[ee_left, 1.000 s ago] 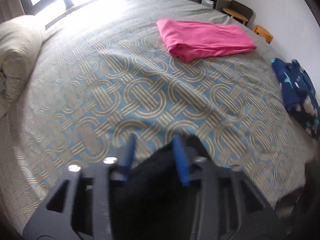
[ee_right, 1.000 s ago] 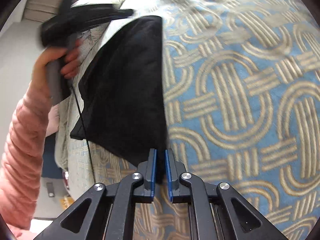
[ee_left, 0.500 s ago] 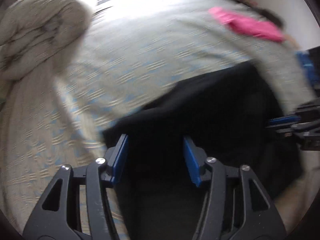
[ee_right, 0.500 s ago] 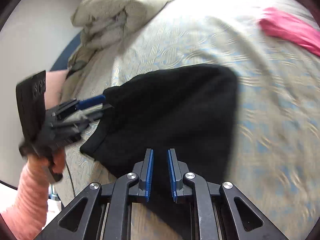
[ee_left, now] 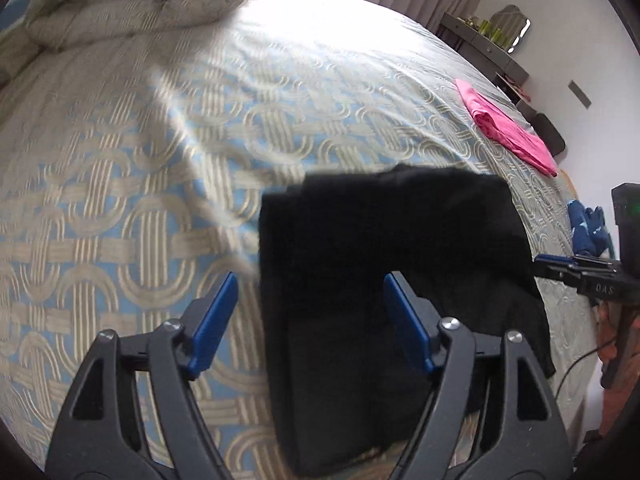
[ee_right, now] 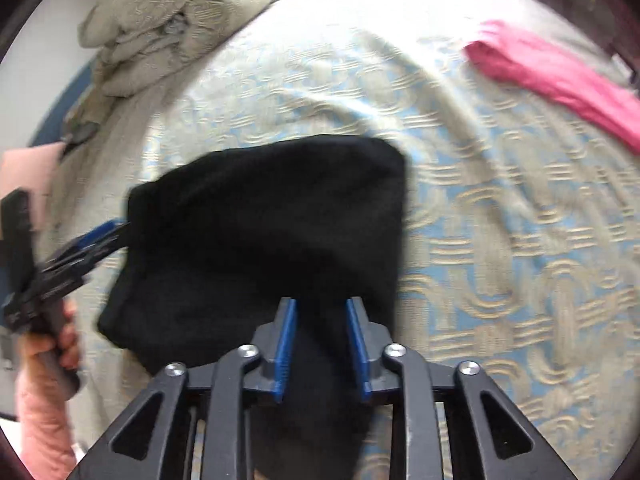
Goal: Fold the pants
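Observation:
The black pants [ee_left: 384, 264] lie folded in a flat block on the patterned bedspread [ee_left: 160, 160] near the bed's edge. My left gripper [ee_left: 310, 300] is wide open, its blue pads on either side of the pants' near left part, holding nothing. It also shows at the left of the right wrist view [ee_right: 108, 236]. My right gripper [ee_right: 322, 324] is open over the pants [ee_right: 264, 224] at their near edge, with black fabric between the pads but not pinched. It also shows at the right of the left wrist view [ee_left: 556, 264].
A folded pink garment [ee_left: 504, 128] lies far across the bed, also in the right wrist view [ee_right: 560, 76]. A blue patterned garment [ee_left: 588, 228] lies at the right edge. A rolled beige duvet [ee_left: 132, 4] sits at the head. A dresser and chair stand by the wall.
The pants went from hanging between both grippers to lying flat on the bed. Both grippers have opened and let go of the fabric.

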